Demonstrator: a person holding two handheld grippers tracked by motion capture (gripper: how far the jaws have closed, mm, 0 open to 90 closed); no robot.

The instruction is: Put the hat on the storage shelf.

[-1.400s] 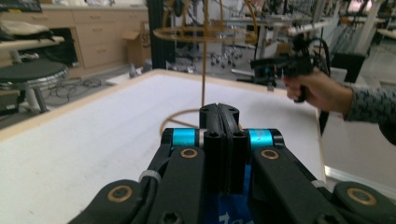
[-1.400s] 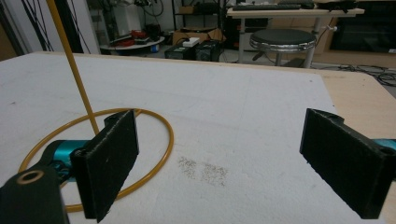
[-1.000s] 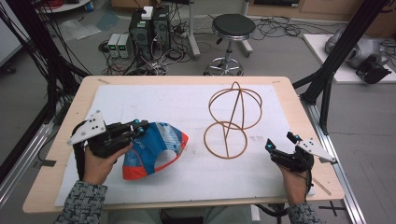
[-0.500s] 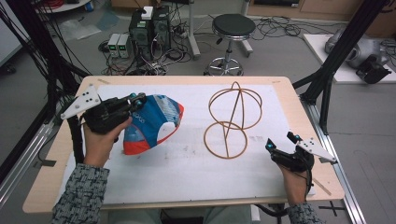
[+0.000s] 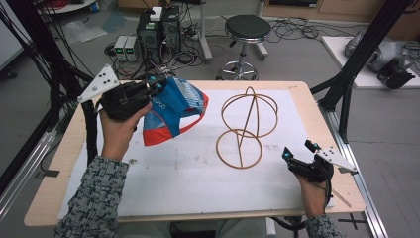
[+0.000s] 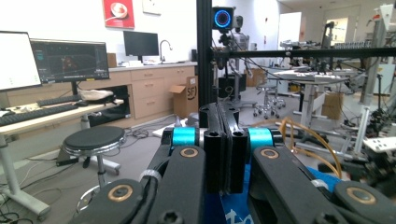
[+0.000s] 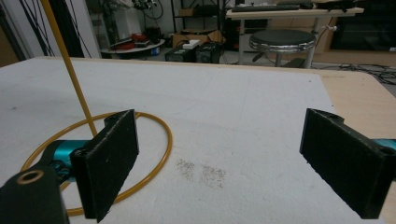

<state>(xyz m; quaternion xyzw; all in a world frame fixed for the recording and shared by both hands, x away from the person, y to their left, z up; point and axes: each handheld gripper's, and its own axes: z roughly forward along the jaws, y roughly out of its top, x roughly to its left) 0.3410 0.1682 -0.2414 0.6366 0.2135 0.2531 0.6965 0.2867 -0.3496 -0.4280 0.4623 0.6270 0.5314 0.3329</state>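
White sheet [image 5: 173,183] covers most of the wooden table [image 5: 59,163], which spans the middle of the high view. Faint smudges mark it right of centre.

Next in size: blue, white and orange bag [image 5: 173,111], upper left of centre in the high view. It hangs lifted off the sheet, pinched at its upper corner and drooping toward the table.

Yellow wire frame [image 5: 246,126] stands at centre, a base ring flat on the sheet with crossed hoops rising above it. It is near the bag but apart from it.

My left gripper [image 5: 157,84] sits at upper left, raised. In the left gripper view my jaws are pressed together with blue material showing just beneath them, so I judge they are clamped on the bag.

My right gripper [image 7: 219,158] rests low at the lower right of the high view. Its jaws stand wide apart, nothing between them, the base ring just beyond the left jaw.

Risks, as I judge them:
- The grip is on a thin corner only; the slack bag could slip free.
- Swinging the bag rightward could snag a hoop and tip the light frame.
- My right jaw could nudge the ring if I advance.
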